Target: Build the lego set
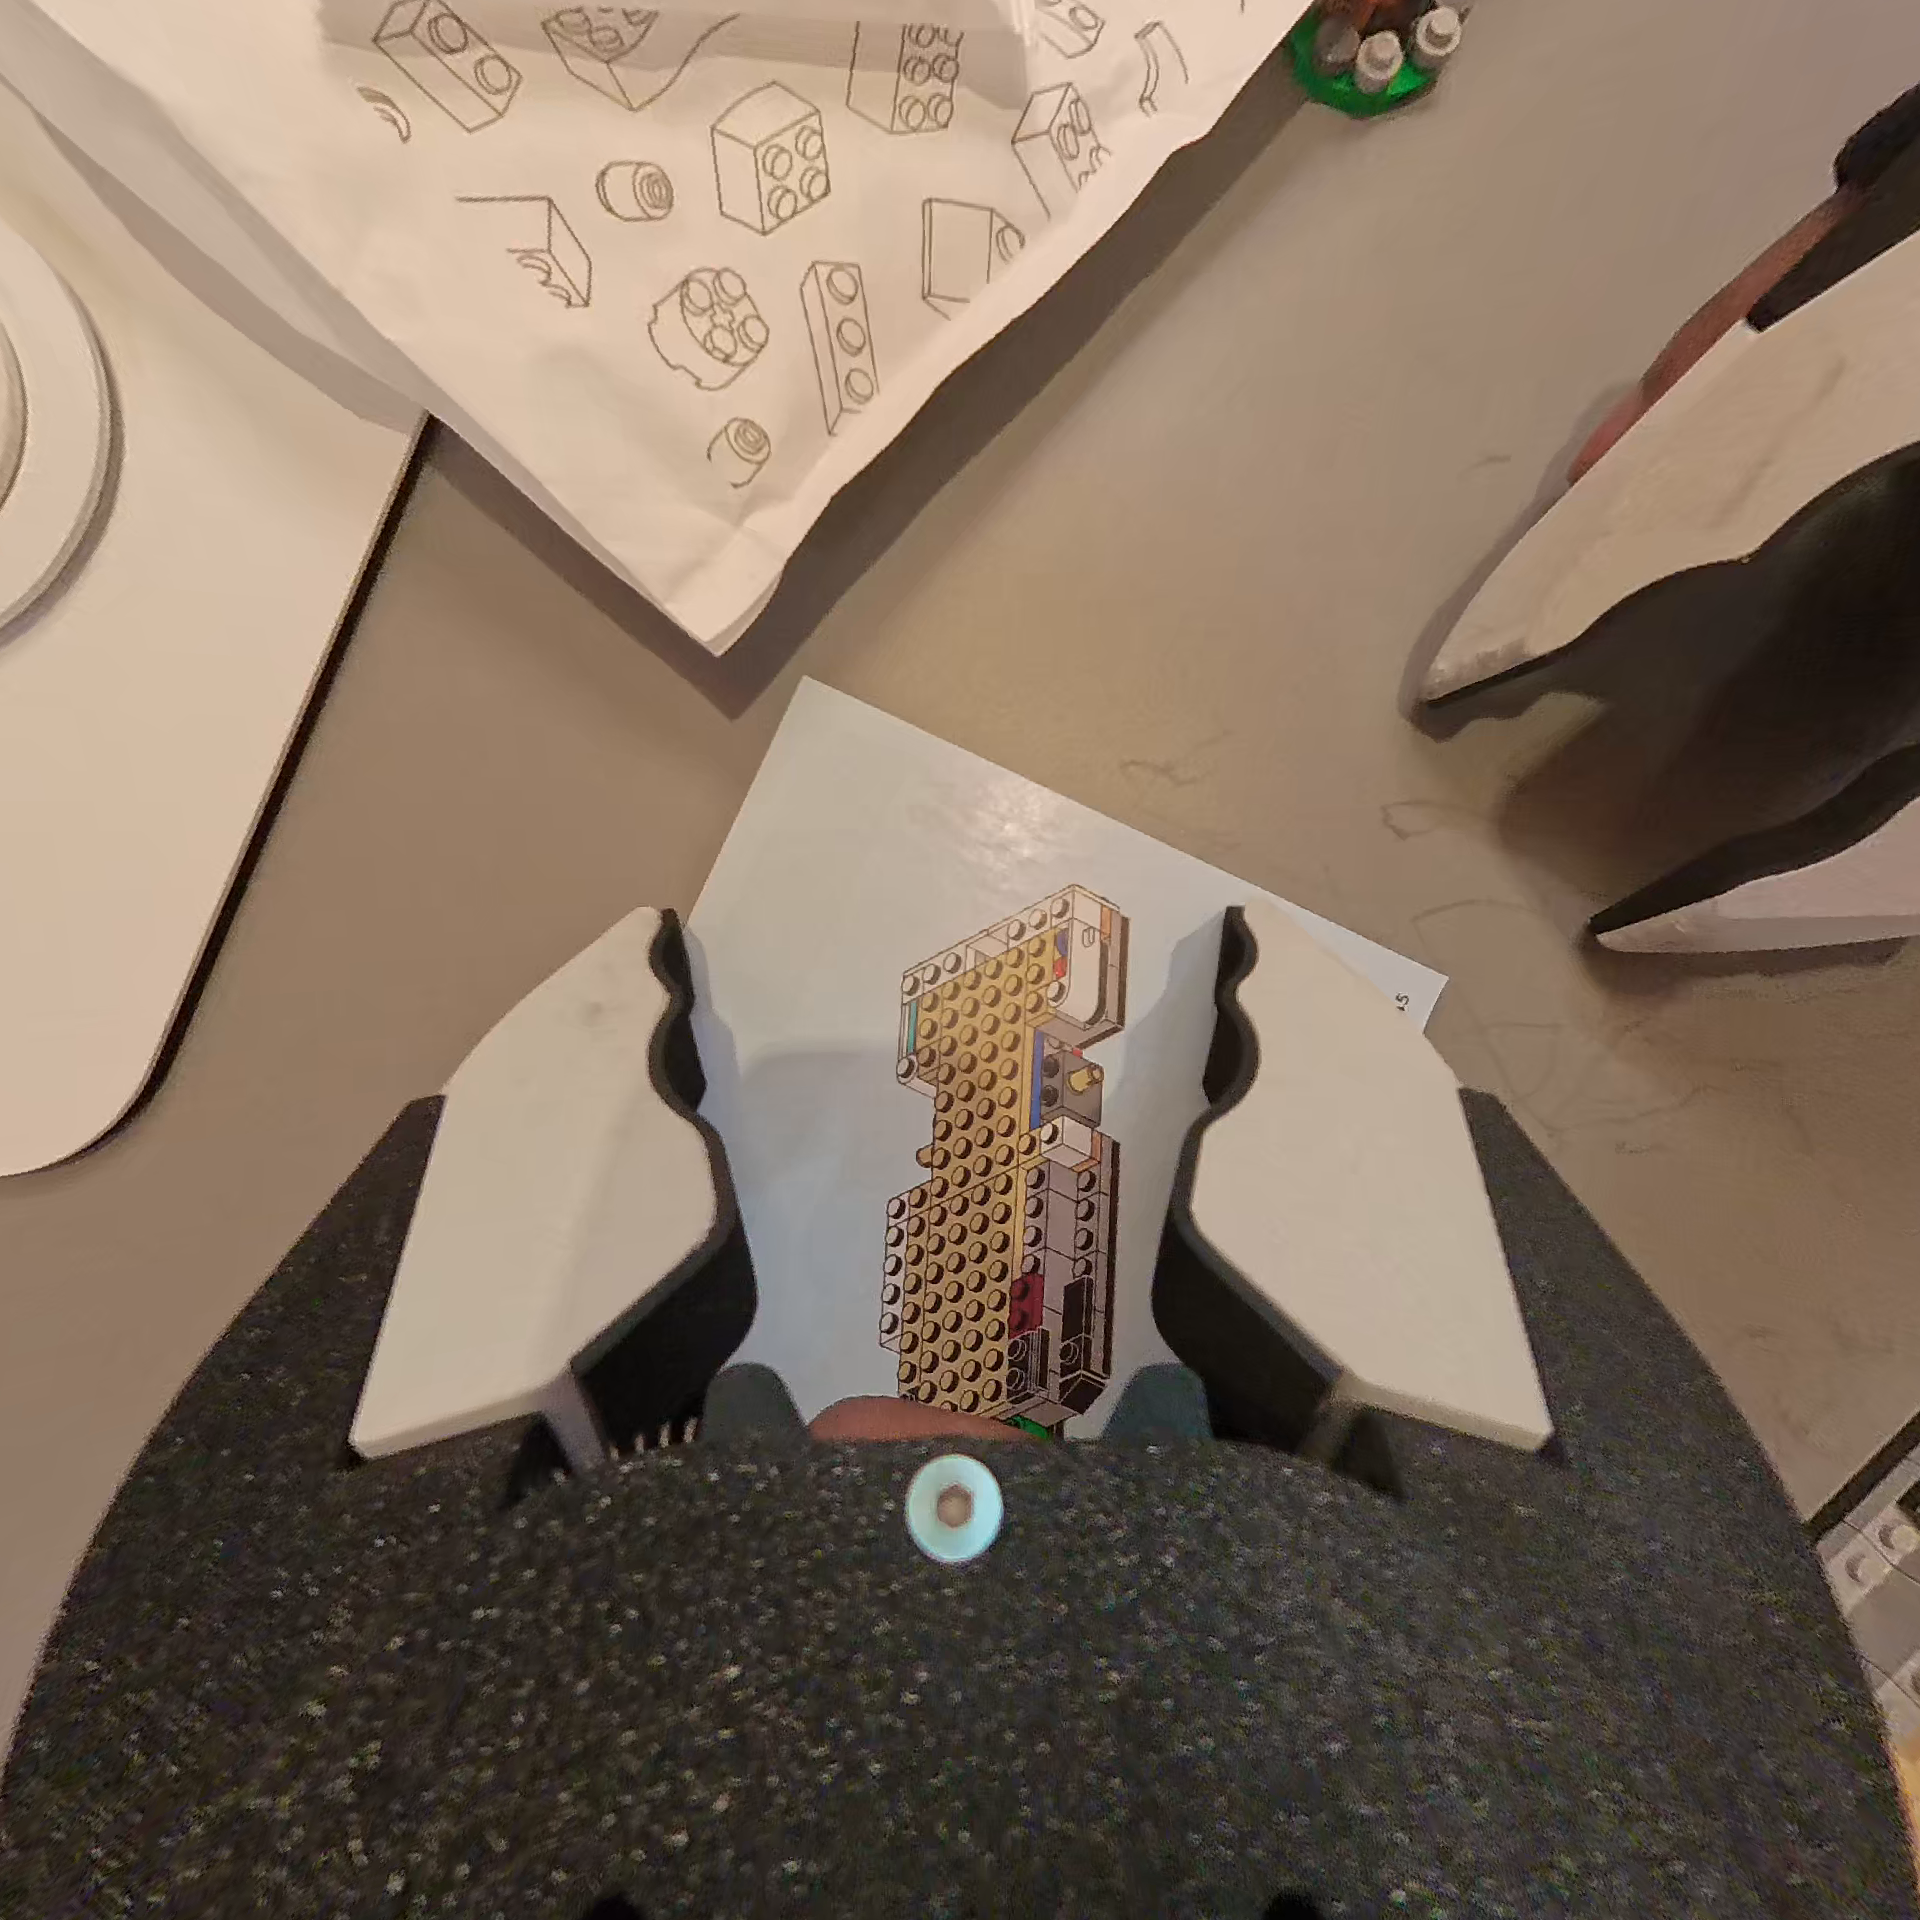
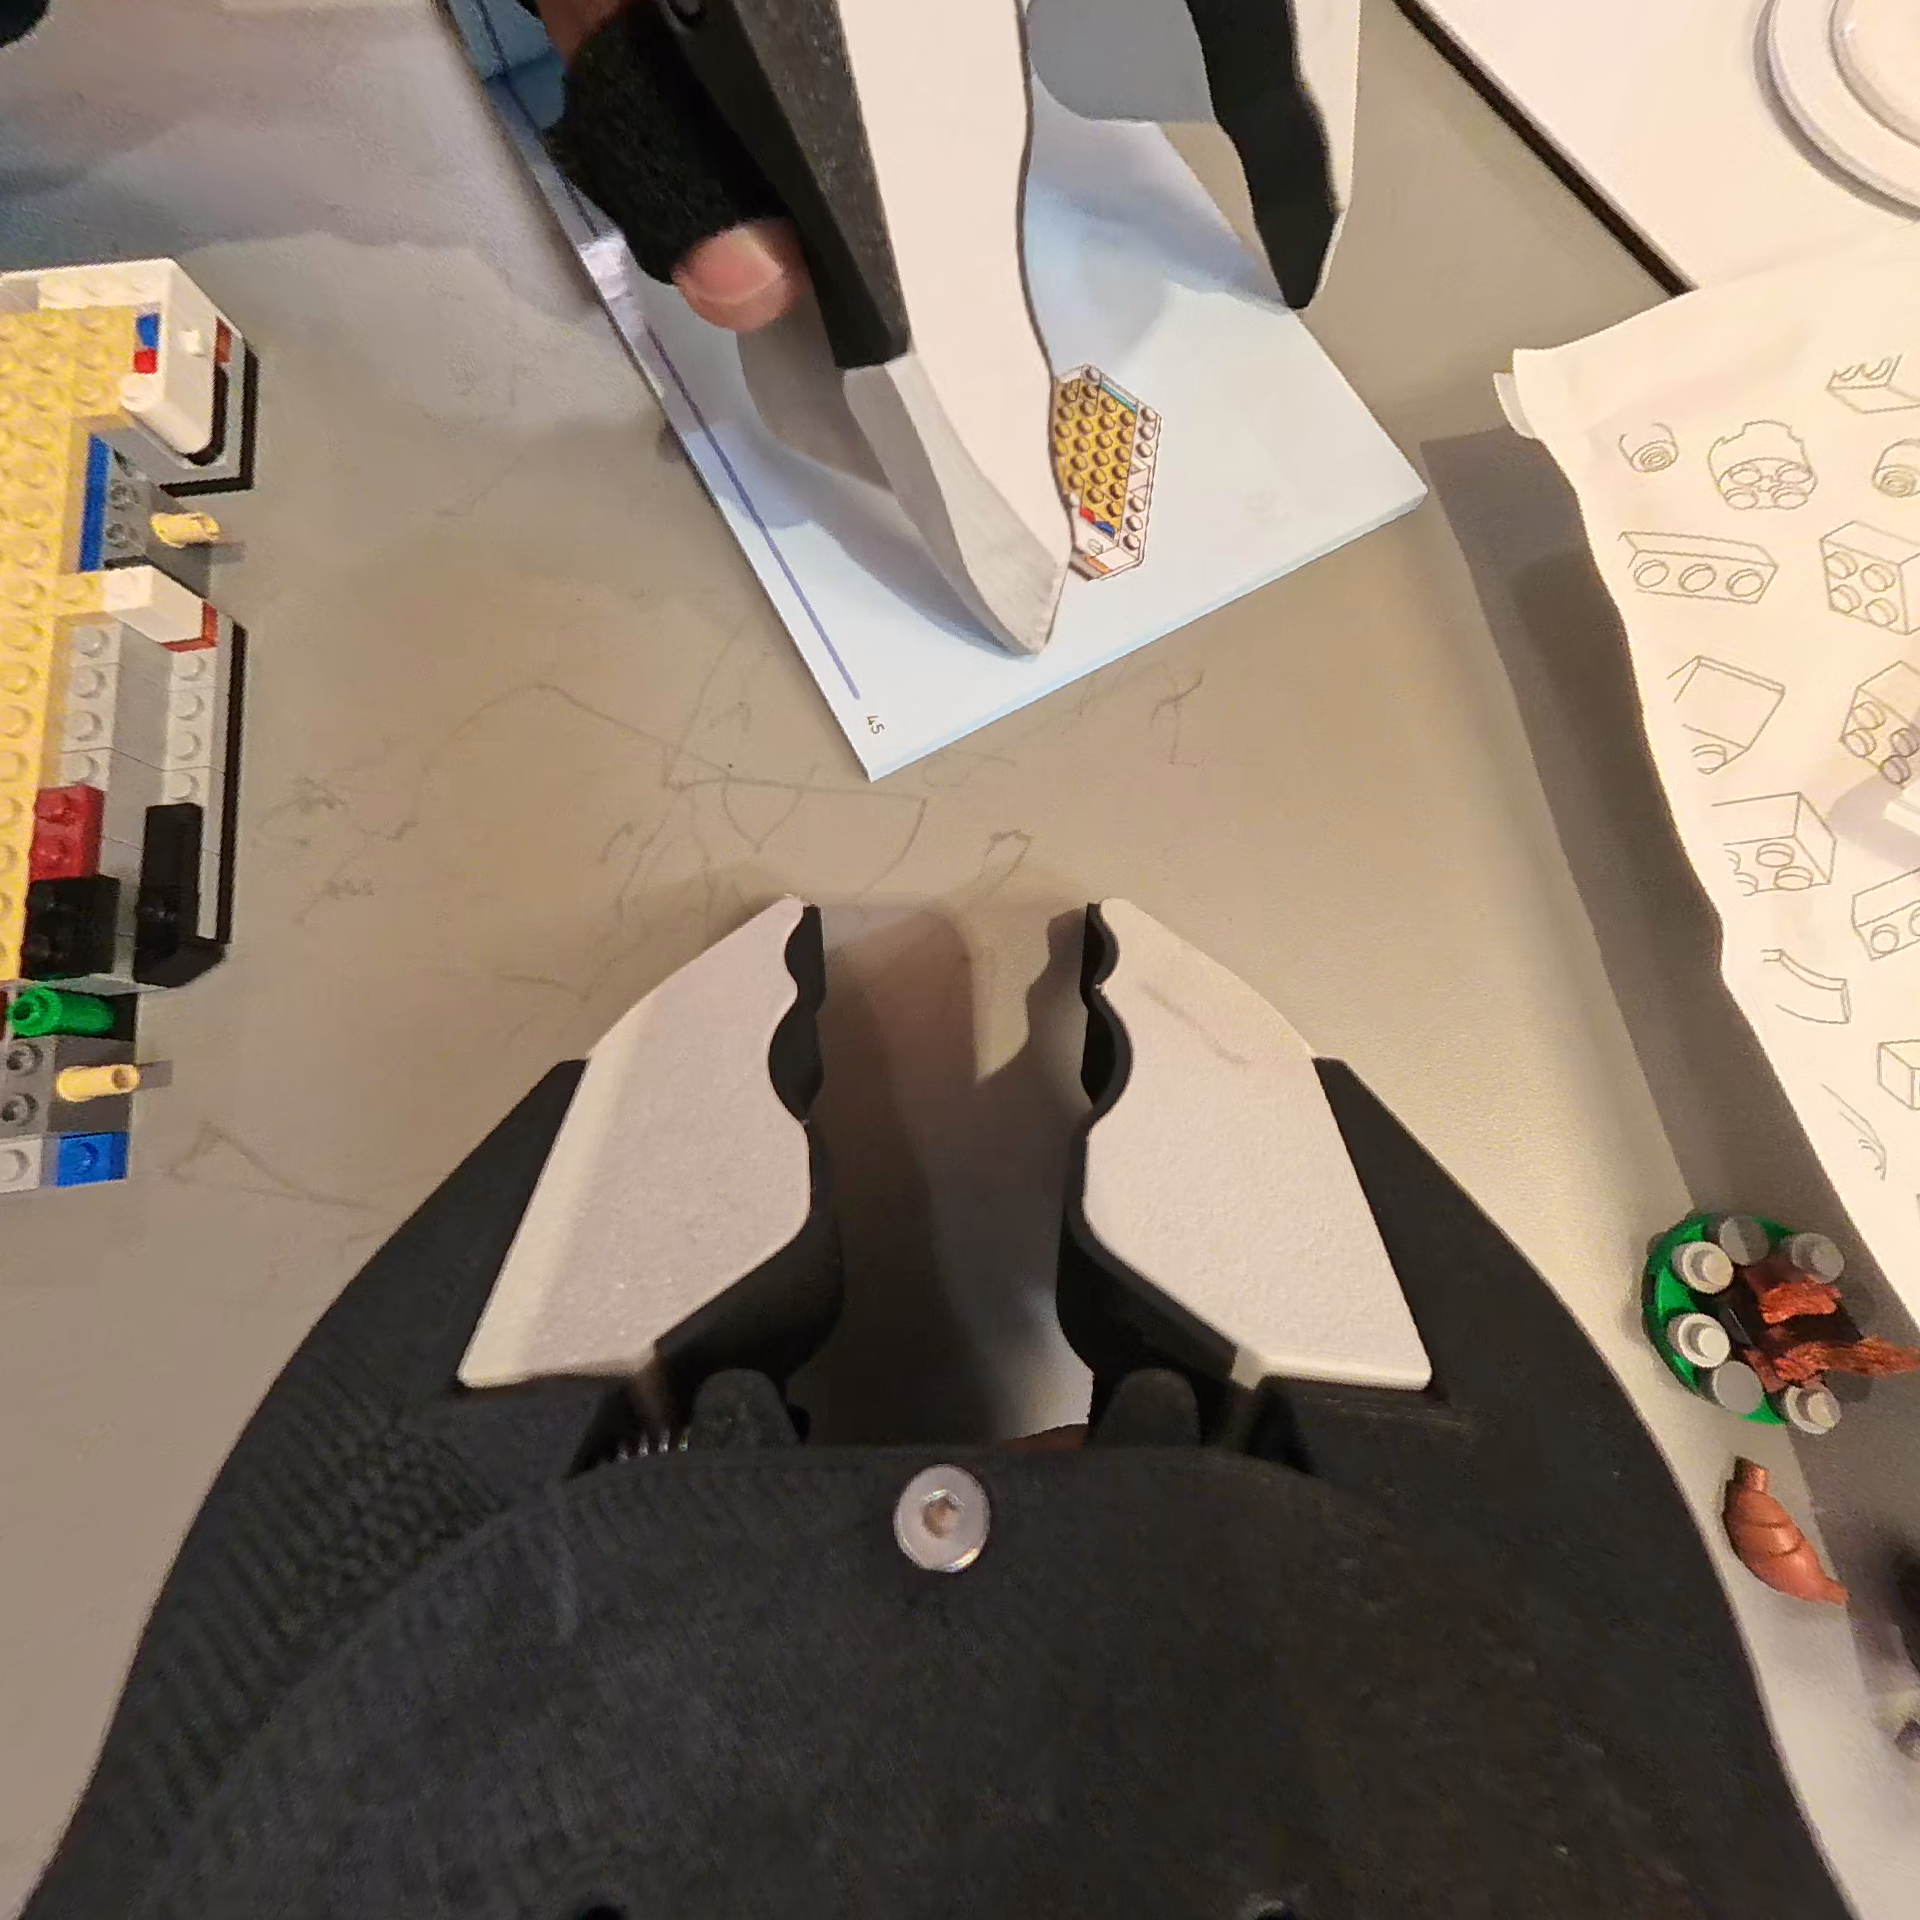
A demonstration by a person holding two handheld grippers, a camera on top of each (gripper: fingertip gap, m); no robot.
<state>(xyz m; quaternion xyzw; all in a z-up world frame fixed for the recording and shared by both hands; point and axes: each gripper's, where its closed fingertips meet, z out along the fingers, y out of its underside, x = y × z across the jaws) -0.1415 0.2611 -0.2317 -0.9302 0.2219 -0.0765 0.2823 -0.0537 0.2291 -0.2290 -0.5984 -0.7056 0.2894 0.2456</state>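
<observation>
Two handheld grippers hover over a scuffed grey-brown tabletop (image 2: 520, 675).

The left gripper (image 1: 951, 920) has its jaws spread wide with nothing between them. It hangs directly above a pale blue instruction booklet (image 1: 883, 831), open to a page printed with a drawing of a tan brick model. In the right wrist view one of its fingertips (image 2: 1023, 613) reaches down close to the page; contact cannot be confirmed. A gloved hand (image 2: 686, 208) holds this gripper.

The right gripper (image 2: 951, 914) is also open and empty, its jaws less widely parted, over bare tabletop just short of the booklet's nearest corner.

To its left sits a partly built brick model (image 2: 94, 675) with a tan studded top, grey and white walls, and red, black, blue and green pieces. To its right lies a white paper bag (image 2: 1766, 675) printed with brick outlines. Nearer stands a small green round piece (image 2: 1673, 1288) carrying grey studs and a brown part, with a small loose brown piece (image 2: 1766, 1538) beside it. A white board (image 1: 187, 727) lies beyond the bag.
</observation>
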